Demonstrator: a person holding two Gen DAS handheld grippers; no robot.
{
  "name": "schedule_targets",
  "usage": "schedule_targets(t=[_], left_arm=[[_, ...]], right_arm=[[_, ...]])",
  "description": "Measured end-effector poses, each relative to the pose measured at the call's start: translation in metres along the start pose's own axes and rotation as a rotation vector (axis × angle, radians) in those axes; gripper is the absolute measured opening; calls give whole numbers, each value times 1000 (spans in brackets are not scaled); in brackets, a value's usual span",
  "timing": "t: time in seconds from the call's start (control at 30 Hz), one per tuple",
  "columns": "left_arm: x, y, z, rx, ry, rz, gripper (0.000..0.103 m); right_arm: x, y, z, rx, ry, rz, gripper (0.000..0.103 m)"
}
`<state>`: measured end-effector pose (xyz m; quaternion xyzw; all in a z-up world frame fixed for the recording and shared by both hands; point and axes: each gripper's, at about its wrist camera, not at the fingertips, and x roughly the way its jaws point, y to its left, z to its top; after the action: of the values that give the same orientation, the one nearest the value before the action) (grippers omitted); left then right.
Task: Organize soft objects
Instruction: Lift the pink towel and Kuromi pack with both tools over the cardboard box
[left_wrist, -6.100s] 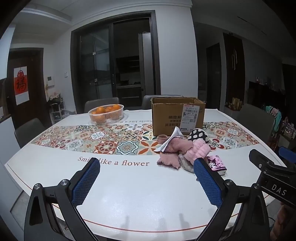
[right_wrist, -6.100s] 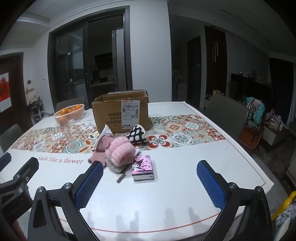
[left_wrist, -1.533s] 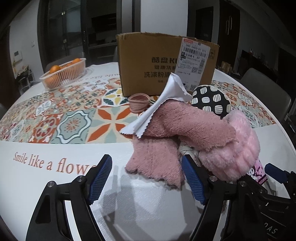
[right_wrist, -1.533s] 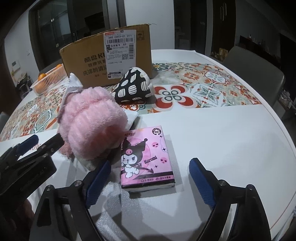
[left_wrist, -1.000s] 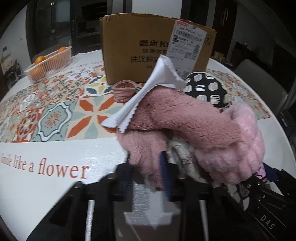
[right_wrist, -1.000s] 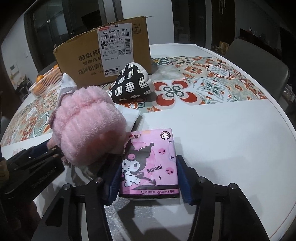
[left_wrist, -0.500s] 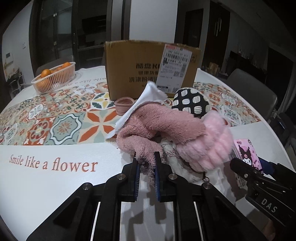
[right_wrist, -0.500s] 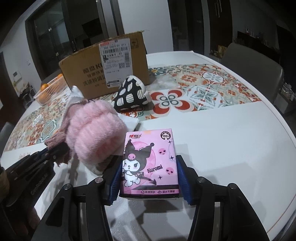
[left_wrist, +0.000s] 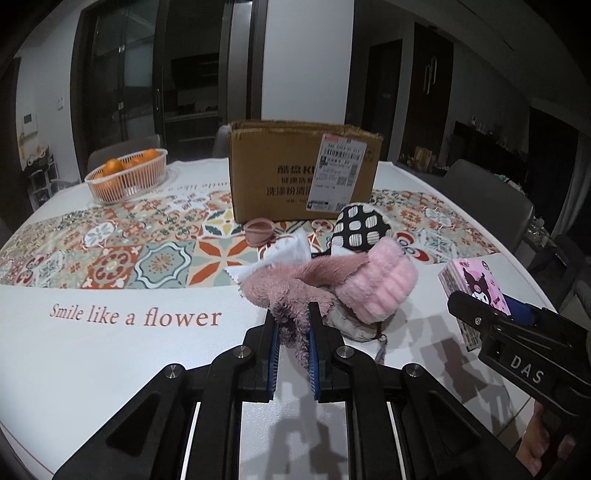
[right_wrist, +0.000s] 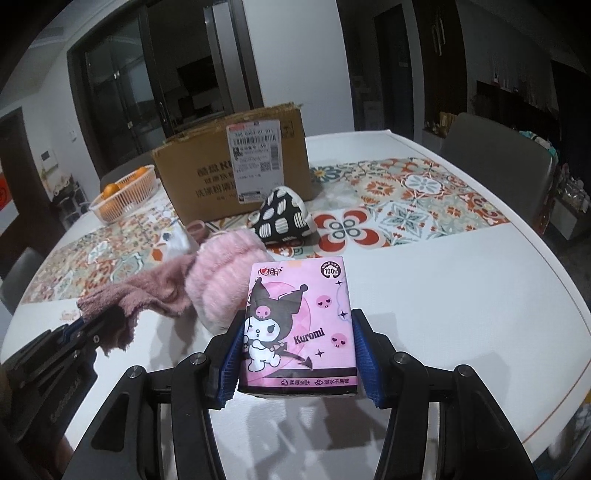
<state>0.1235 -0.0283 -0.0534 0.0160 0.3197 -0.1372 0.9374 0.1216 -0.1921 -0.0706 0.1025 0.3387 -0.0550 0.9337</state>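
Note:
My left gripper (left_wrist: 291, 332) is shut on the corner of a dusty-pink fuzzy towel (left_wrist: 291, 286) and lifts it off the pile; the towel also shows in the right wrist view (right_wrist: 147, 291). My right gripper (right_wrist: 295, 350) is shut on a pink Kuromi tissue pack (right_wrist: 297, 321) and holds it above the table; the pack shows at the right in the left wrist view (left_wrist: 476, 291). A light-pink fluffy headband (left_wrist: 380, 284) lies on the pile, with a white cloth (left_wrist: 284, 254) and a black-and-white spotted pouch (left_wrist: 356, 227) behind. An open cardboard box (left_wrist: 303, 173) stands behind them.
A basket of oranges (left_wrist: 127, 179) stands at the back left. A pink hair-tie coil (left_wrist: 259, 229) lies in front of the box. A patterned runner (left_wrist: 122, 254) crosses the white table (left_wrist: 110, 369). Grey chairs (left_wrist: 487, 206) stand around it.
Both grippers have risen and pulled back. The left one lifts the towel's corner, dragging it from under the headband. The right one lifts the tissue pack off the table.

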Motion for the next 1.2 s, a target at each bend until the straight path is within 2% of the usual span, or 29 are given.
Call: schedule_targets(t=[0.63, 1.2], left_arm=[[-55, -4, 40, 50, -236, -19, 15], [-64, 5, 87, 42, -368, -19, 14]], right_arm=[[-42, 12, 27, -3, -162, 57, 55], [-47, 28, 70, -9, -263, 119, 55]])
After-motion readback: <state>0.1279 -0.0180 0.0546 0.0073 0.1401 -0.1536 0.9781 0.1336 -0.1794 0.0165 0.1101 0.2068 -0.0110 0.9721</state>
